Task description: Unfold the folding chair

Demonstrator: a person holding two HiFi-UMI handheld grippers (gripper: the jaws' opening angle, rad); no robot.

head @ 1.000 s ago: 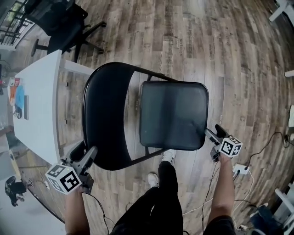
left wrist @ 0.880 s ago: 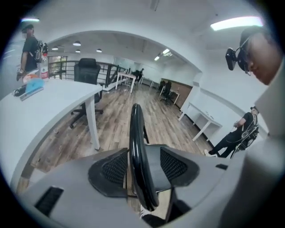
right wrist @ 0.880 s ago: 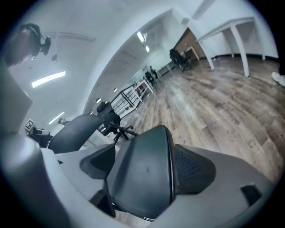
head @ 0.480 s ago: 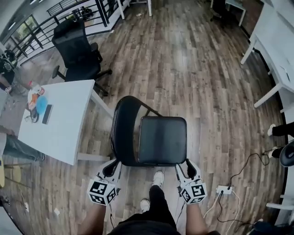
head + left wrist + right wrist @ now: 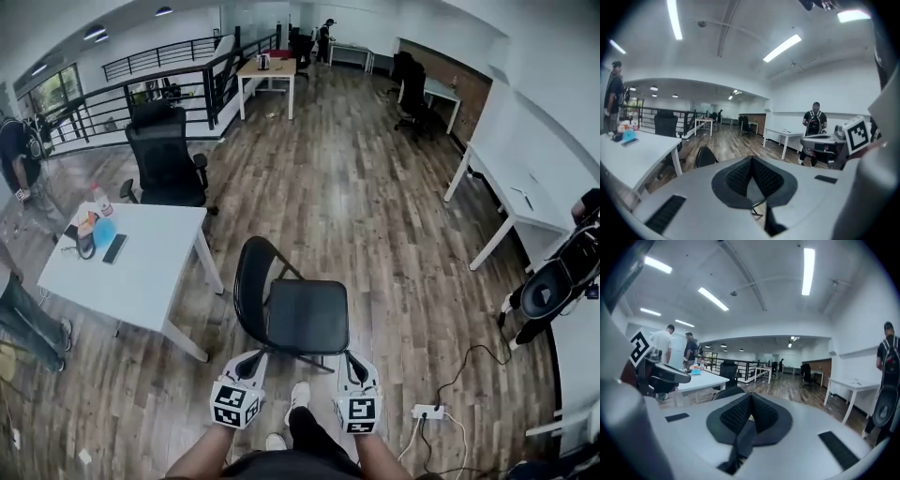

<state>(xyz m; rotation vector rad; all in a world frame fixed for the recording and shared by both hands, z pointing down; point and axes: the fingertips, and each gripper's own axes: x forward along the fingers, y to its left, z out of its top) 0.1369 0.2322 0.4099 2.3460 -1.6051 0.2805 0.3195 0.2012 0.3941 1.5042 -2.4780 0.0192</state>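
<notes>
Fingers (image 5: 738, 176) of left gripper (image 5: 254, 355) and right gripper (image 5: 352, 357) just closed, empty, near unfolded folding chair (image 5: 307, 317)

Black folding chair (image 5: 298, 314), unfolded, upright on the wooden floor (image 5: 375, 216)

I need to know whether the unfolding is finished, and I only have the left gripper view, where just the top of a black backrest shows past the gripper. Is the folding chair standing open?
Observer: Yes. In the head view the folding chair stands on the wooden floor with its seat folded down flat.
Operator: And on the other side, is anything gripping the chair?
Observer: No. The right gripper view shows the right gripper with its jaws just closed, pressed together with nothing between them.
</notes>
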